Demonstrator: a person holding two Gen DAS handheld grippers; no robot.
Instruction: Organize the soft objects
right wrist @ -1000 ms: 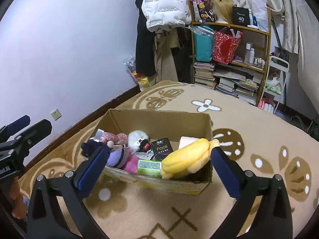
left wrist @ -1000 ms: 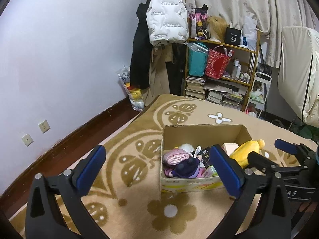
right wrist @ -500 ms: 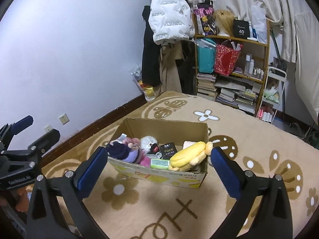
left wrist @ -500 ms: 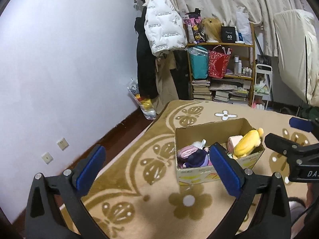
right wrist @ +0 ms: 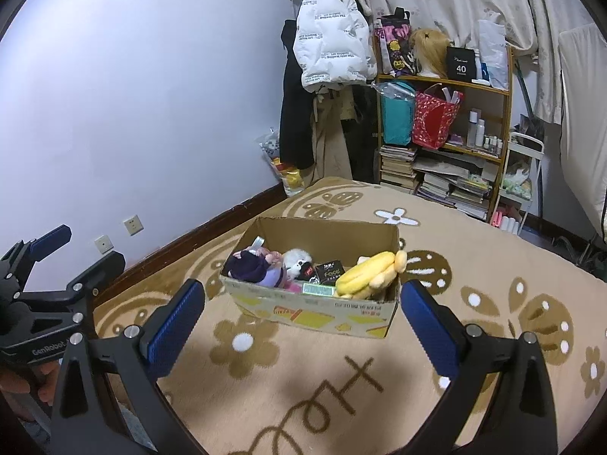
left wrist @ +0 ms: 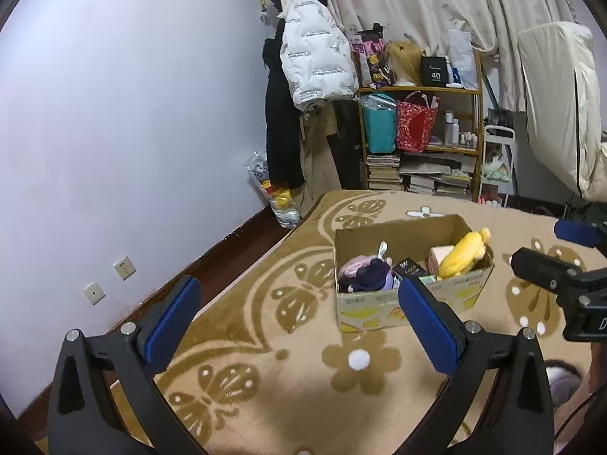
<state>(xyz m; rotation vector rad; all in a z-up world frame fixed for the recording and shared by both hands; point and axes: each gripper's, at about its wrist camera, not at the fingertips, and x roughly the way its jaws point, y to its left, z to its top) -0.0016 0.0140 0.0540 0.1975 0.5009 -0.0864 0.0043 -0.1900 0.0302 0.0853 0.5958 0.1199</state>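
wide-spread right tongs (right wrist: 302, 317) hang empty before the cardboard box (right wrist: 315, 303).

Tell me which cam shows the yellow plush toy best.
Right wrist: the yellow plush toy lies unobstructed in the cardboard box, its length visible. The left wrist view shows it smaller, farther off, beyond that gripper's right finger.

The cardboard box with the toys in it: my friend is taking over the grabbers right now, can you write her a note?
Left tool: open, empty, held above the carpet, short of the box.
Right tool: open, empty, also in front of the box.
The open brown cardboard box sits on the tan flower-patterned carpet. Inside: a long yellow plush toy at one end, a purple and pink soft bundle at the other, a white fluffy toy and small packets between.
Done: the soft things lie in the box.
Left: cannot tell; nothing soft shows on the carpet.
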